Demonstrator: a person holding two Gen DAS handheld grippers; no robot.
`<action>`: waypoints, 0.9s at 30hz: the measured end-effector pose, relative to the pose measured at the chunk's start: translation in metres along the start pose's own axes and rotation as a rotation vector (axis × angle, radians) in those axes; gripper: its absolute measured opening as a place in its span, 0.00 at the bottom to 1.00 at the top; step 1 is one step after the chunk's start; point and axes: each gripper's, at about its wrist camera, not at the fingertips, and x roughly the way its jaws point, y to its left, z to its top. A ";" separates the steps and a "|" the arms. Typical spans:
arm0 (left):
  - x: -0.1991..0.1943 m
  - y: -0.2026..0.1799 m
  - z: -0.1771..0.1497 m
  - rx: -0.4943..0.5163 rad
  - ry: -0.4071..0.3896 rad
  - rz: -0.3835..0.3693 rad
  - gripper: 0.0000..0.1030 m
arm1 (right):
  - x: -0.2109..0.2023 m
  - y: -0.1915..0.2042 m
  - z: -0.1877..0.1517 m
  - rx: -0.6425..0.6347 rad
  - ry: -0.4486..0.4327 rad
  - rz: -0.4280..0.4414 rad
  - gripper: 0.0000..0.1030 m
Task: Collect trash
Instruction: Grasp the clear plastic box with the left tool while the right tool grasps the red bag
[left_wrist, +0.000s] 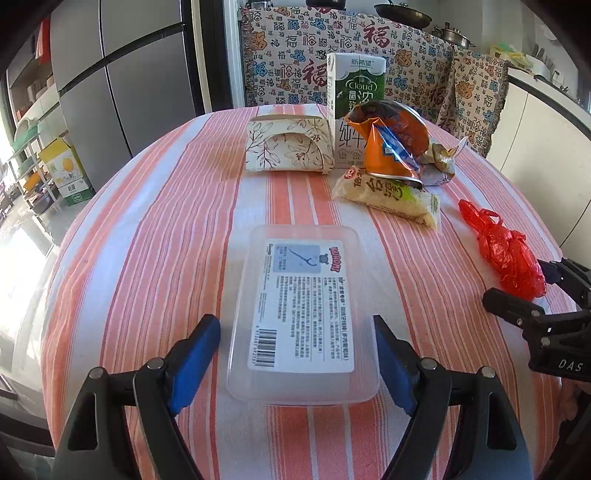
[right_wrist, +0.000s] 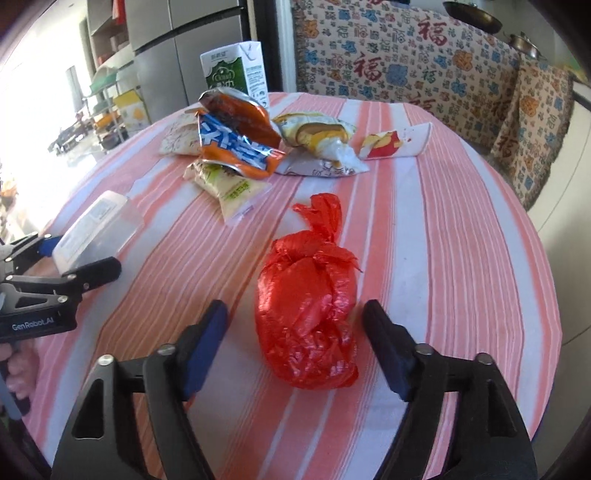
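A knotted red plastic bag (right_wrist: 308, 314) lies on the striped tabletop (right_wrist: 461, 258) between the right gripper's (right_wrist: 295, 349) released jaws. A clear rectangular plastic box (left_wrist: 299, 314) lies between the left gripper's (left_wrist: 297, 363) released jaws. Crumpled snack wrappers (right_wrist: 236, 144) sit beyond.

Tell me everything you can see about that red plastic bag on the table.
The red plastic bag is thin, shiny and crinkled, knotted shut at the top with a loose tail of plastic sticking out beyond the knot. It looks stuffed into a lumpy bundle; what is inside cannot be seen. It lies on its side on the striped tablecloth, apart from the other wrappers. The right gripper is open, one finger on each side of the bag, not pressing on it.
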 end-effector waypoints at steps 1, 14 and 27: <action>0.000 0.000 0.000 -0.002 0.000 0.000 0.80 | 0.002 0.000 0.000 -0.005 0.010 -0.007 0.91; -0.001 0.000 0.000 -0.007 -0.002 -0.001 0.80 | 0.004 -0.004 -0.002 0.011 0.023 -0.032 0.99; 0.001 0.000 0.001 -0.008 -0.002 0.000 0.82 | 0.003 -0.003 -0.003 0.016 0.021 -0.035 0.99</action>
